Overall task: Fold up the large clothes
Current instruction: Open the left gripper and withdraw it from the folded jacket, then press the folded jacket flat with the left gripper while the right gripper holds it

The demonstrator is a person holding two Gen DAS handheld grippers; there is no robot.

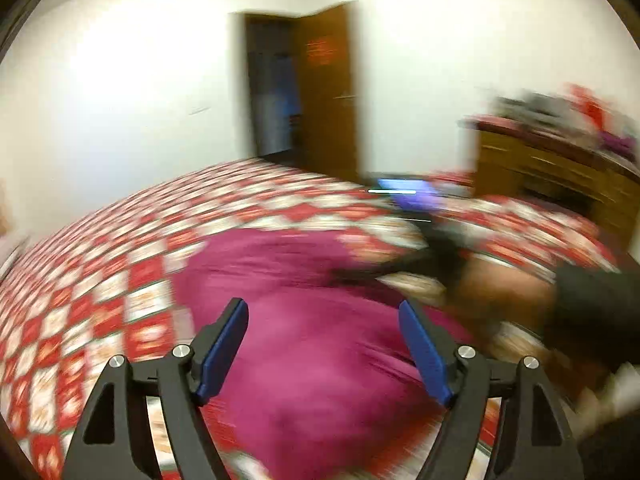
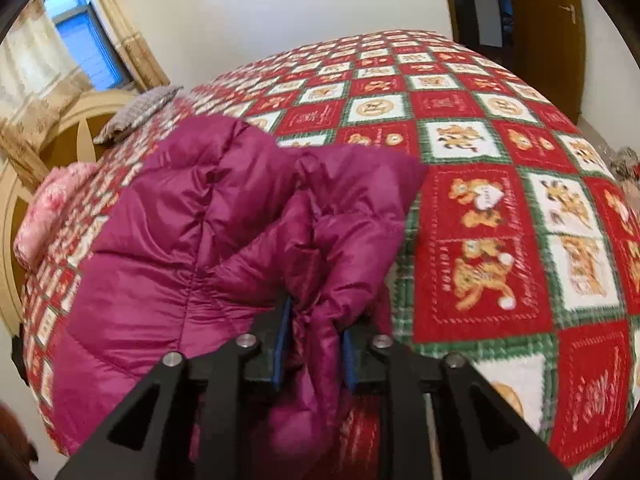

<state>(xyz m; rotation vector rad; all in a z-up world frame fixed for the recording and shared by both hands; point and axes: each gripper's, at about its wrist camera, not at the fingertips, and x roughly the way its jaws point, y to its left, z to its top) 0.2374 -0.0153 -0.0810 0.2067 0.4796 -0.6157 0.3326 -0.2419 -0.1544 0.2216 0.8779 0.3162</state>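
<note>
A magenta puffer jacket (image 2: 168, 248) lies on a bed with a red, white and green patchwork quilt (image 2: 480, 200). My right gripper (image 2: 314, 320) is shut on a bunched fold of the jacket, lifted at its right edge. In the blurred left wrist view the jacket (image 1: 304, 320) lies under my left gripper (image 1: 324, 316), which is open, empty and above the fabric. The right hand and its gripper (image 1: 420, 264) show as a dark blur at the jacket's right side.
A wooden headboard (image 2: 60, 148), a grey pillow (image 2: 136, 112) and a pink bundle (image 2: 48, 208) are at the bed's left end. An open brown door (image 1: 328, 92) and a wooden dresser (image 1: 560, 176) stand beyond the bed. A blue-lit screen (image 1: 404, 192) lies on the quilt.
</note>
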